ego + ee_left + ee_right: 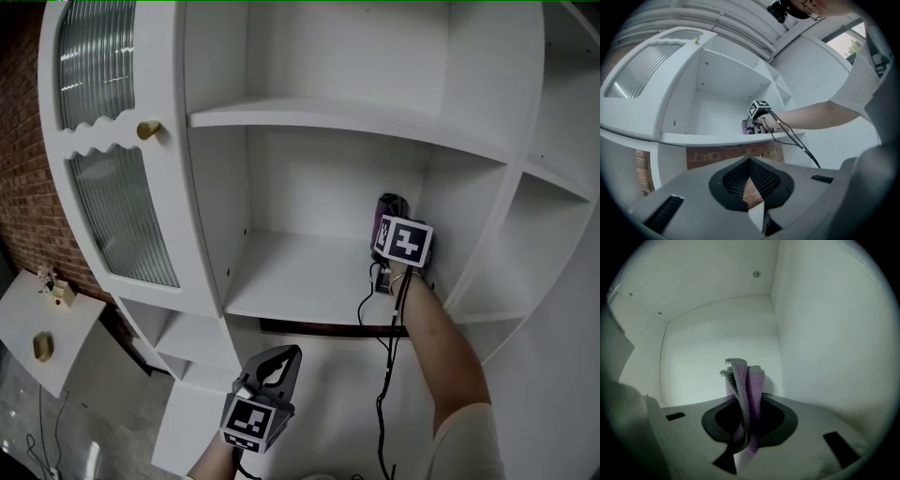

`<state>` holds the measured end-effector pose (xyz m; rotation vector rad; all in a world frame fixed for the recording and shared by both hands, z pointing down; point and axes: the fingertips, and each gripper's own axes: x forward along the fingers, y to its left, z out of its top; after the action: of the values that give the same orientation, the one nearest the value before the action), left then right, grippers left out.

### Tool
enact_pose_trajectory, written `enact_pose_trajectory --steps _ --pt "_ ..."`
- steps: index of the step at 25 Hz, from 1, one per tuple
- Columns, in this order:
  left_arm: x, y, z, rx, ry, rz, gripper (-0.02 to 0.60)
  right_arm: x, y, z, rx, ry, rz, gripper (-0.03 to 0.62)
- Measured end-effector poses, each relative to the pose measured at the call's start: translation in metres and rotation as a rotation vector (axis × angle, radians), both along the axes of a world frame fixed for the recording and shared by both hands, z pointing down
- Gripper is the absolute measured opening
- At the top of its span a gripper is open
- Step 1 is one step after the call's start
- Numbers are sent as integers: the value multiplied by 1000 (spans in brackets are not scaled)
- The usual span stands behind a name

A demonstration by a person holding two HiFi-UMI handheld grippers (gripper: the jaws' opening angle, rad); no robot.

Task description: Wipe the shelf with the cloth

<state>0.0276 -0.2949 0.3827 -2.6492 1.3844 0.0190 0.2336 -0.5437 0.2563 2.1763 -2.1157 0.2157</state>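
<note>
Near the right rear corner of the white cabinet shelf [291,277], a folded purple cloth [746,385] is clamped between the jaws of the right gripper [389,220], presumably ready for wiping, while the left gripper [279,364] is held below the shelf, jaws closed on nothing.

No readable text, label or number anywhere.

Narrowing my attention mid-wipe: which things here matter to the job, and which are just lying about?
In the job: purple cloth, clamped in the right gripper; the white shelf below it.
Lying about: left gripper, shut and empty, low outside the cabinet; ribbed-glass door; brass knob; side table.
</note>
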Motion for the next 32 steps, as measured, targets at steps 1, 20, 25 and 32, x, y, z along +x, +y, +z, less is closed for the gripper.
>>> enact_pose_trajectory --steps 1,20,25,32 --pt "1 0 -1 2 1 0 14 4 0 0 -3 -4 6 83" --pt "-46 -1 -10 3 20 -26 14 -159 17 -8 3 439 -385 81" --pt "-67 0 -1 5 -7 -48 14 -225 13 1 -59 647 -494 81" --pt "-100 0 11 -10 -13 -73 14 -272 1 17 -72 1014 -510 81"
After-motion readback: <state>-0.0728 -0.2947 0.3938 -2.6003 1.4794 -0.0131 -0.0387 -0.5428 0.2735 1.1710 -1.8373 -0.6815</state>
